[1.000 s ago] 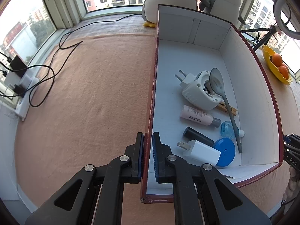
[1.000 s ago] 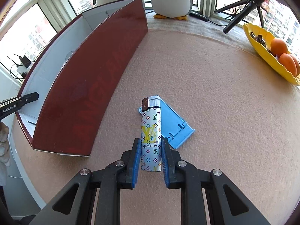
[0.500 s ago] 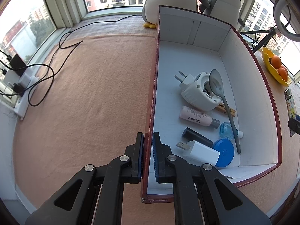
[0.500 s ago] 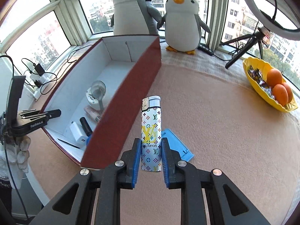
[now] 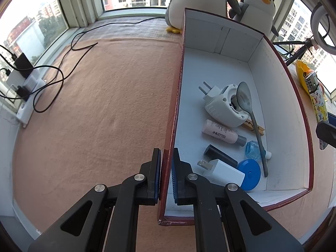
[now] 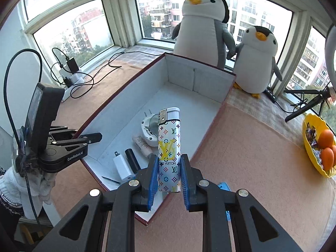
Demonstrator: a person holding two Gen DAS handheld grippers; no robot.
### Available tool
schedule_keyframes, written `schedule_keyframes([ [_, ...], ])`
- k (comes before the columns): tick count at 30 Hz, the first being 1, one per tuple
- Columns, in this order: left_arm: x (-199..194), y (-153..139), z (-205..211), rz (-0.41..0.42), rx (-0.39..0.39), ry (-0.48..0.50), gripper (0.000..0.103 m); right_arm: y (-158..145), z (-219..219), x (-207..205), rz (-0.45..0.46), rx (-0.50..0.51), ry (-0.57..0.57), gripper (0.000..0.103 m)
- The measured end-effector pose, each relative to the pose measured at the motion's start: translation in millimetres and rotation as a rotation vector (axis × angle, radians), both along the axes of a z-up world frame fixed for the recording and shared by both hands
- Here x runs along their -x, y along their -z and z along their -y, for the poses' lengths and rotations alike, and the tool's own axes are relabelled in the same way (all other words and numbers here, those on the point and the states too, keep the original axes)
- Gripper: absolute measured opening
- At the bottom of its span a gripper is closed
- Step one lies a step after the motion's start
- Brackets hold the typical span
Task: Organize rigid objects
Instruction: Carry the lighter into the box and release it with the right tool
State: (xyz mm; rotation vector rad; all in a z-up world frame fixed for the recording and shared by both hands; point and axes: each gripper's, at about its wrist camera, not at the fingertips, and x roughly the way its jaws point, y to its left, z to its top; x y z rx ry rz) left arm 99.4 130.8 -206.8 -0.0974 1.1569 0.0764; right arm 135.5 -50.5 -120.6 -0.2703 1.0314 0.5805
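lighter (image 6: 169, 147) is white with rainbow monogram print, box (image 5: 279, 96) dark red outside and white inside, blue round lid (image 5: 250, 174), peachy-tan carpet (image 5: 100, 109)

two plush penguins (image 6: 201, 27), two oranges (image 6: 326, 139), one box (image 6: 126, 92), one lighter (image 6: 169, 147)

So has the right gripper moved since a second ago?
Yes. The right gripper, shut on the patterned lighter, has risen and swung toward the open box; it now looks down into the box rather than at its outer wall.

We see a peach-carpeted surface (image 5: 100, 109) bearing the box (image 5: 279, 109) at three o'clock, cables (image 5: 63, 77) at ten, a yellow bowl (image 6: 310, 147).
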Motion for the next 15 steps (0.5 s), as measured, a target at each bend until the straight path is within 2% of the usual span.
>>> schedule_keyframes([
  [10,1,-1,-1,-0.001,0.002,-0.021,0.008,12,-24,-4,-0.016,0.014,-0.073,0.019],
  [12,1,0,-1,-0.002,-0.001,-0.021,0.008,11,-24,-5,-0.019,0.004,-0.075,0.030],
  [15,1,0,0,-0.004,-0.004,-0.021,0.008,7,-22,-5,-0.014,-0.010,-0.071,0.037],
])
